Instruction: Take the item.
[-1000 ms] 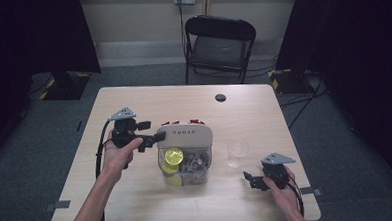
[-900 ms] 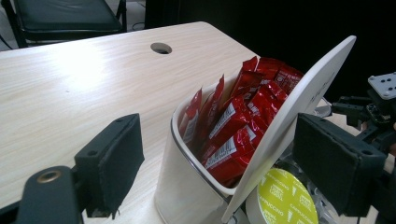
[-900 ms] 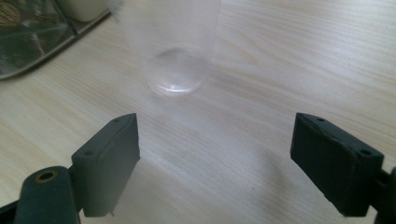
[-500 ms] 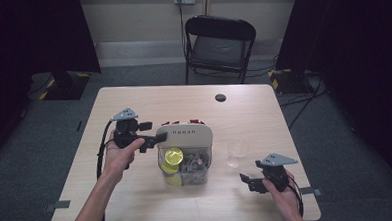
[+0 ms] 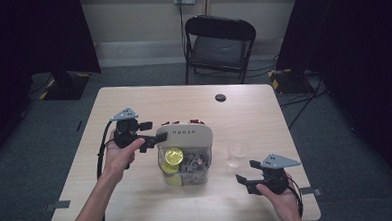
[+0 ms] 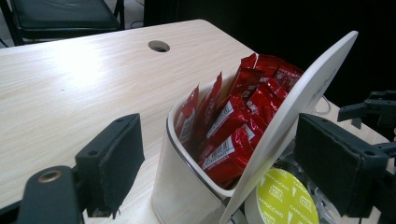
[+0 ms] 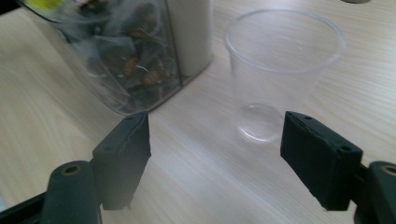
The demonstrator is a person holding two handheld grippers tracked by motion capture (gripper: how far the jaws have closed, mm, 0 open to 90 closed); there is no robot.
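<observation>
A white container (image 5: 162,164) stands mid-table with its lid (image 5: 185,135) tilted up. Red sachets (image 6: 238,121) fill its back compartment, and yellow capsules (image 5: 173,155) and dark pods lie in the clear front part. My left gripper (image 5: 154,132) sits at the container's left side, jaws wide apart around the rim and lid (image 6: 299,98). The left pad stands off the wall; I cannot tell whether the right pad touches the lid. A clear plastic cup (image 5: 237,152) stands right of the container. My right gripper (image 5: 246,171) hovers near the front edge; its jaws have just been closing a little, with nothing between them and the cup (image 7: 280,70) ahead.
The light wooden table (image 5: 133,103) has a round cable hole (image 5: 220,97) at the back. A black folding chair (image 5: 218,44) stands behind it. Bare wood lies to the left and in front of the container.
My right gripper has lifted slightly above the table's front right corner. The left hand, the container and the cup have kept their places.
</observation>
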